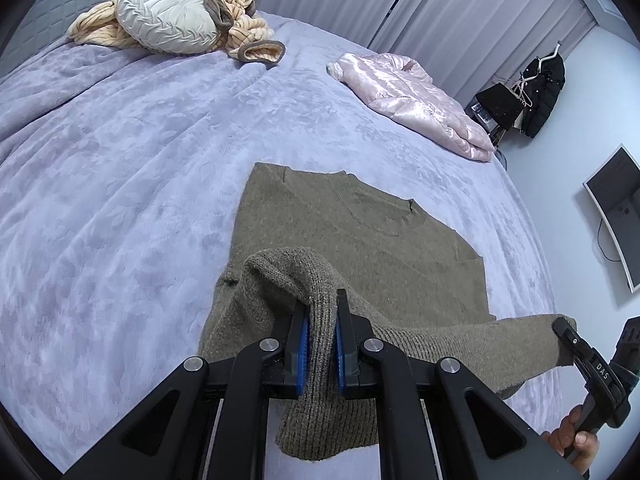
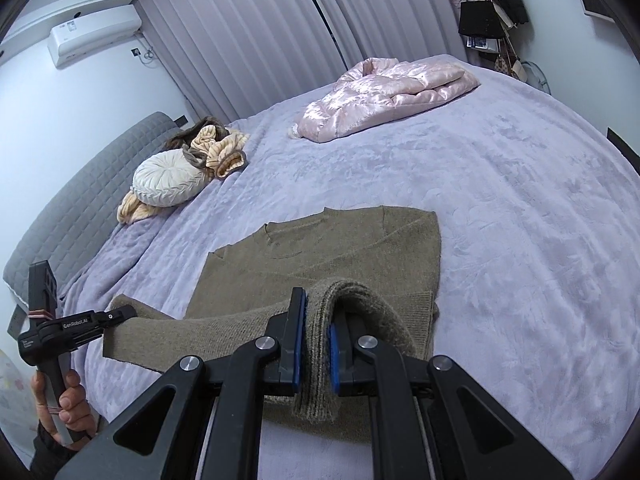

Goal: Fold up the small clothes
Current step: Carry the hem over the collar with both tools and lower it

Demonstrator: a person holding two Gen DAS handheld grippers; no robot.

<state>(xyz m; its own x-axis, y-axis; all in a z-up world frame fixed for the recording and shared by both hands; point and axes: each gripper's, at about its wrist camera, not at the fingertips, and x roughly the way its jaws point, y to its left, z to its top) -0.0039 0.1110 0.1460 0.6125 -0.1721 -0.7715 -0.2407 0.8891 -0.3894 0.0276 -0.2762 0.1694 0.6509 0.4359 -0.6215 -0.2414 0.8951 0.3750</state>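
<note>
An olive-brown knit sweater (image 1: 344, 220) (image 2: 320, 248) lies flat on the lavender bedspread (image 1: 120, 200) (image 2: 520, 240), its neckline at the far end. My left gripper (image 1: 322, 320) is shut on a bunched fold of the near ribbed hem, which hangs down between the blue pads. My right gripper (image 2: 319, 312) is shut on the hem's other corner in the same way. The hem edge stretches between the two, lifted off the bed. Each gripper shows in the other's view: the right gripper (image 1: 565, 329) at the lower right, the left gripper (image 2: 122, 314) at the lower left, each held by a hand.
A folded pink padded jacket (image 1: 416, 100) (image 2: 384, 96) lies at the bed's far side. A round cream cushion (image 1: 172, 16) (image 2: 168, 178) and a peach striped blanket (image 1: 240, 28) sit by the grey headboard (image 2: 80, 200). Curtains, a coat rack (image 1: 536, 88) and a wall screen (image 1: 616, 208) surround the bed.
</note>
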